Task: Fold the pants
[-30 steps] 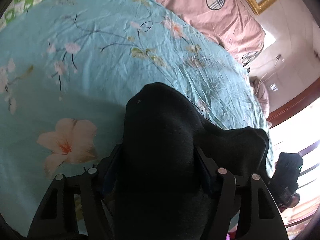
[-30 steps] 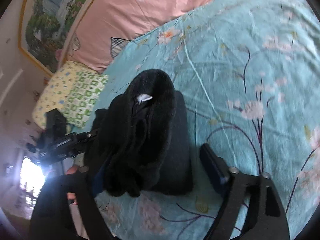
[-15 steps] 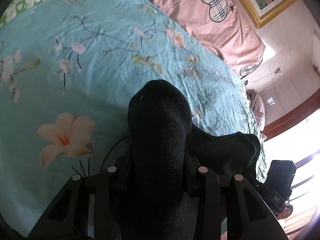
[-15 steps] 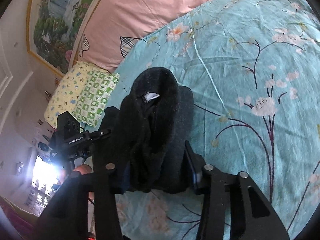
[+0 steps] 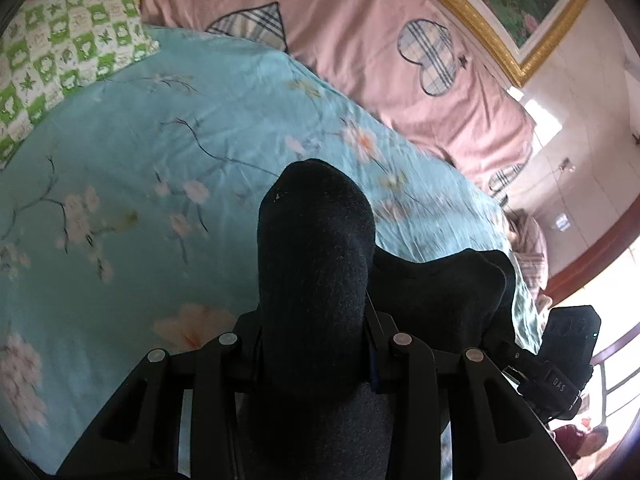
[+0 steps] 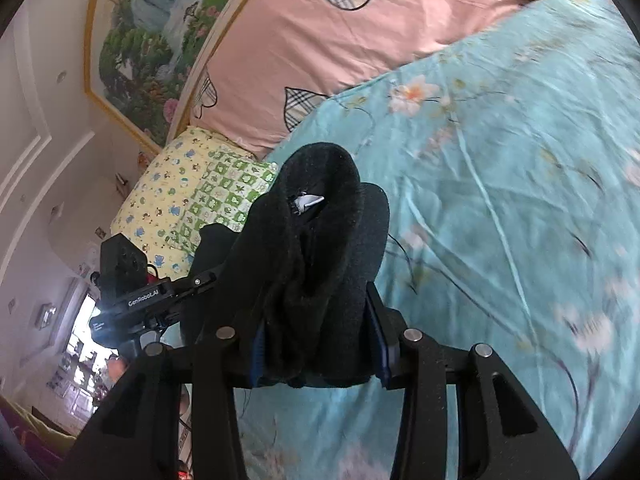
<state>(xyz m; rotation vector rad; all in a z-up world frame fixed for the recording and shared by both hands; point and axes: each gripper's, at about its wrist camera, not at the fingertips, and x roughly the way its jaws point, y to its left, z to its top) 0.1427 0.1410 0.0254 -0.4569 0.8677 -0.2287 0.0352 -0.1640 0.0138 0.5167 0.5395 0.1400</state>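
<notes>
Your left gripper (image 5: 316, 344) is pinching a thick bunch of the black pants (image 5: 316, 264), its two jaws pressed in on either side of the fabric. Your right gripper (image 6: 320, 336) does the same: its jaws squeeze a gathered fold of the pants (image 6: 320, 224), and a small white label (image 6: 308, 201) shows in the crease near the top of that fold.

Take the turquoise floral bedsheet (image 5: 140, 184) as your landmark. The pants hang above it, raised off its surface at both gripped ends, with a sagging span of black cloth running between your two grippers. In the left wrist view that span dips toward the sheet's right edge, where your right gripper (image 5: 560, 364) sits. In the right wrist view your left gripper (image 6: 132, 300) is beyond the sheet's left edge, near the bright window (image 6: 80, 344).

A pink quilt with plaid hearts (image 6: 320, 40) lies along the far side of the sheet, and a green and yellow checked pillow (image 6: 200, 204) rests at the sheet's far left corner. A gold-framed landscape painting (image 6: 156, 40) hangs on the wall behind the quilt.
</notes>
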